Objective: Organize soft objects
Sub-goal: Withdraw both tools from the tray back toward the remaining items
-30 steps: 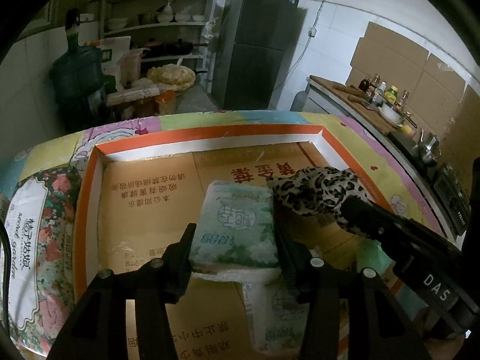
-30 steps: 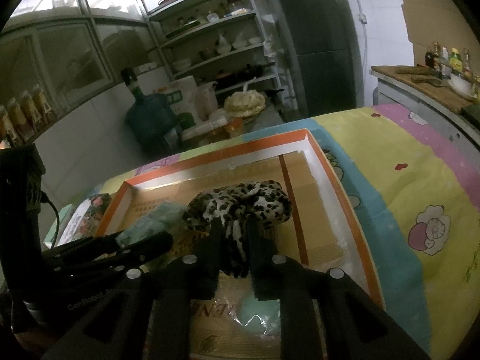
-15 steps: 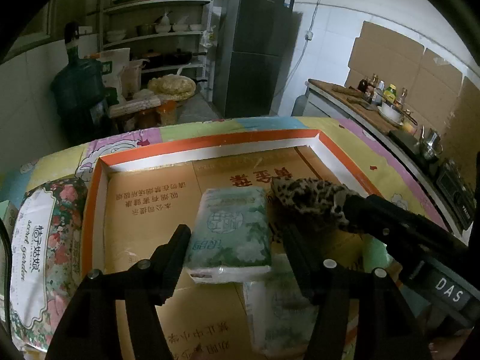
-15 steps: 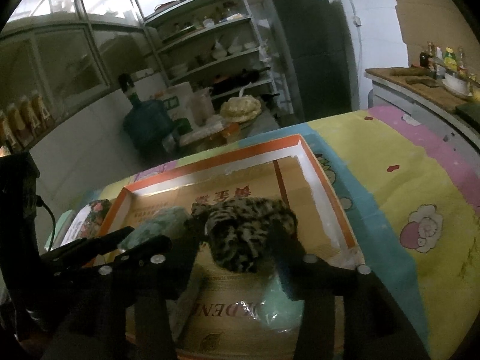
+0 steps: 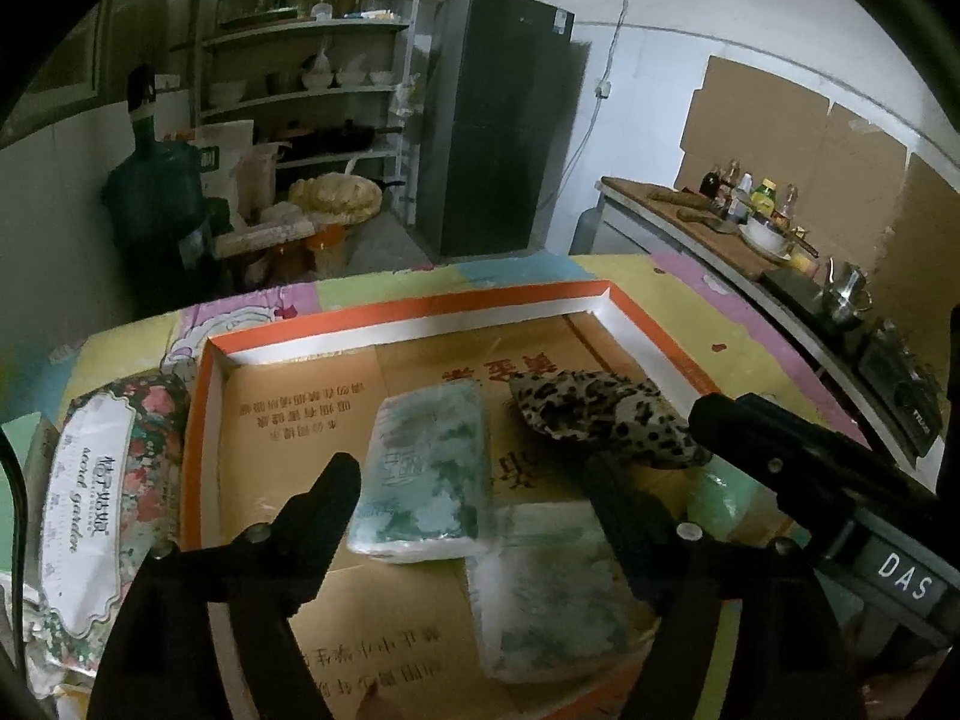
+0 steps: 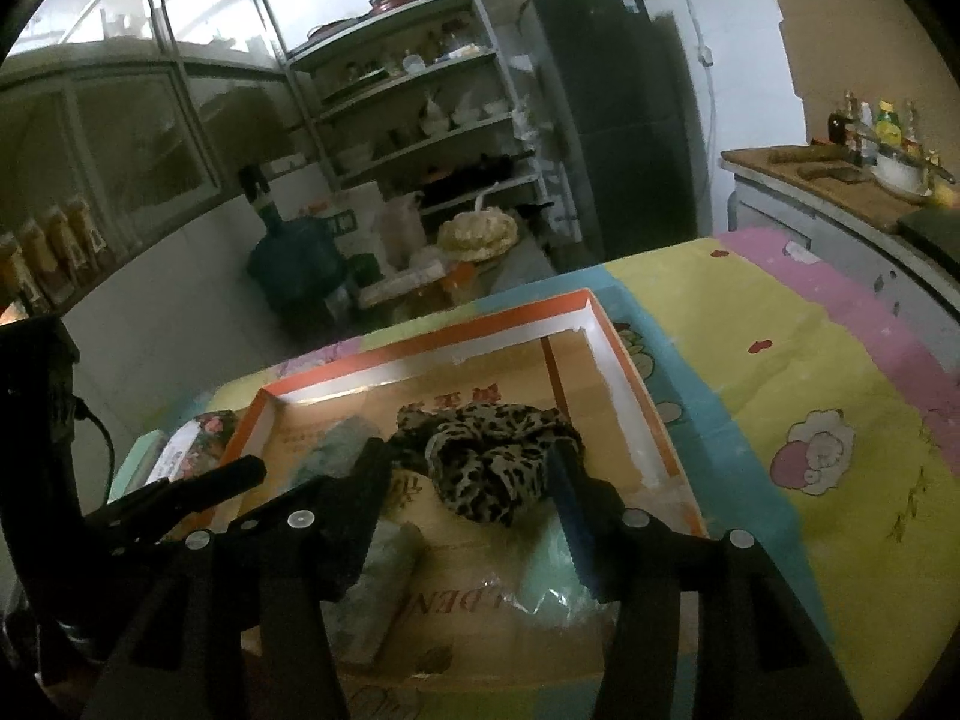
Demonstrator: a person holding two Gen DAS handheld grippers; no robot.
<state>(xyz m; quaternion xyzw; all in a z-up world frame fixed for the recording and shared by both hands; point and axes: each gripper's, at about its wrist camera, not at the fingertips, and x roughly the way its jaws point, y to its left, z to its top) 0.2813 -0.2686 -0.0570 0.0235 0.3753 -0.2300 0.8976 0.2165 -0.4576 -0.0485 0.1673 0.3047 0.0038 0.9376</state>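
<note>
Kitchen shelving, a dark refrigerator (image 5: 498, 114) and a big water jug (image 5: 156, 192) fill the background behind a table draped in a pastel cartoon cloth (image 6: 810, 396). On that cloth sits a shallow cardboard tray with an orange rim (image 5: 420, 306), its floor printed with red characters.

Both tongs hang over the near side of this tray with their jaws spread wide, gripping nothing. Between the fingers of the left gripper (image 5: 474, 480) lies a green-and-white tissue pack (image 5: 426, 468), flat on the tray floor and apart from both fingertips. A second, similar tissue pack (image 5: 546, 588) lies nearer the camera, just under the right-hand finger of that tool. A floral-printed tissue package (image 5: 108, 492) rests outside the tray, beyond the left finger.

Between the fingers of the right gripper (image 6: 465, 474) sits a crumpled leopard-print cloth (image 6: 492, 462), bunched on the tray floor just ahead of the fingertips; whether either finger touches it is unclear. A pale green soft item (image 6: 552, 582) lies just inside the right finger, close to the tray's near edge.
</note>
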